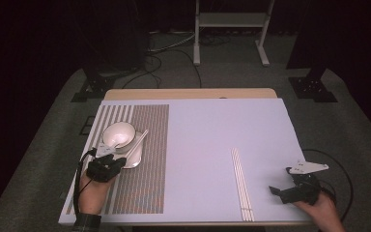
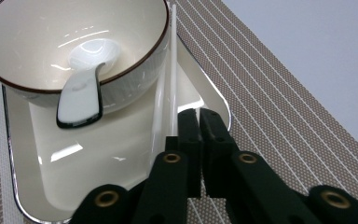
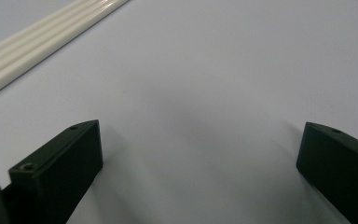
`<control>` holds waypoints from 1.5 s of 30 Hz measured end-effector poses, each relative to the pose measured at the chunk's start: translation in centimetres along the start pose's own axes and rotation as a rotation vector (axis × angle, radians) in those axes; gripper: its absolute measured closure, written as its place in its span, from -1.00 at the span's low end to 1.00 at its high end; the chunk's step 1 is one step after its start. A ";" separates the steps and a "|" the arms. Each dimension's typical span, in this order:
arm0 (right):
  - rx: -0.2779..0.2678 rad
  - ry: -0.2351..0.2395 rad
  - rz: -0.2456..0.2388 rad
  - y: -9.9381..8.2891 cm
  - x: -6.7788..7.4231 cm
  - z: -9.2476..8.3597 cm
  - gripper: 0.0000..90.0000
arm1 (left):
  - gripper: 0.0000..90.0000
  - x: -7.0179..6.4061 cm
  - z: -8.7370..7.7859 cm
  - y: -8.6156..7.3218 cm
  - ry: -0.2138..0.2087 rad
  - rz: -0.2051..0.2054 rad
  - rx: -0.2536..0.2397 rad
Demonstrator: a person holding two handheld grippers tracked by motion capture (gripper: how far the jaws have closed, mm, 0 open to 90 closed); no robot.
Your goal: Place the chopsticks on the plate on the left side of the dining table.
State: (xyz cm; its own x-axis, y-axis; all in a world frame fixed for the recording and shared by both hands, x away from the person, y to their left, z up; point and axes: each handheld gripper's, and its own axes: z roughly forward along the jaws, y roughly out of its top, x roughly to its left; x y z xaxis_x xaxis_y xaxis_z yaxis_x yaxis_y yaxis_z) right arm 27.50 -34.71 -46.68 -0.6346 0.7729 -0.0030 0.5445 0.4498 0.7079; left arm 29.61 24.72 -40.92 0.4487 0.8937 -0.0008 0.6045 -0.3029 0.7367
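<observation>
Spanning most of the high view, the pale surface [image 1: 212, 145] is carrying a striped brown placemat [image 1: 145, 183] along its left side. Toward the upper left of that mat, a white tray [image 1: 134, 160] is holding a white bowl [image 1: 118, 134] with a dark rim, and a white spoon [image 2: 81, 98] is lying in the bowl with its handle hanging over the rim.

The step in hand appears to be the setting of one pair of white chopsticks [image 2: 170, 79] on the tray beside the bowl. In the left gripper view, the pair is lying along the right edge of the tray, touching the bowl wall, and running up toward the top centre of the frame. The left tool [image 2: 199, 122] is standing at the near end of the pair with its jaws closed together; the chopstick ends are passing just to the left of the jaws, and whether they are being pinched cannot be told.

At the lower right of the high view, the right tool [image 1: 284, 184] is resting on the surface with its jaws spread wide and gripping nothing. A second set of chopsticks [image 1: 241, 186] is lying just to its left.

The next move is likely calling for a clean withdrawal of the left tool, without dragging the pair off the tray.
</observation>
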 end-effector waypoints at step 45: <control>0.000 0.000 0.000 0.0 0.0 0.0 -1.00 | 1.00 1.2 0.0 -3.7 0.058 -0.071 0.094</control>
State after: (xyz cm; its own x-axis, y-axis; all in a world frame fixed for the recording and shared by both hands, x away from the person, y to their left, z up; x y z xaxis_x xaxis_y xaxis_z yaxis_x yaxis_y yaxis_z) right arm 27.50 -34.71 -46.68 -0.6348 0.7727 -0.0033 0.5445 0.4503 0.7077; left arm 27.95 26.85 -43.65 0.3654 0.9308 -0.0101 0.6938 -0.2651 0.6696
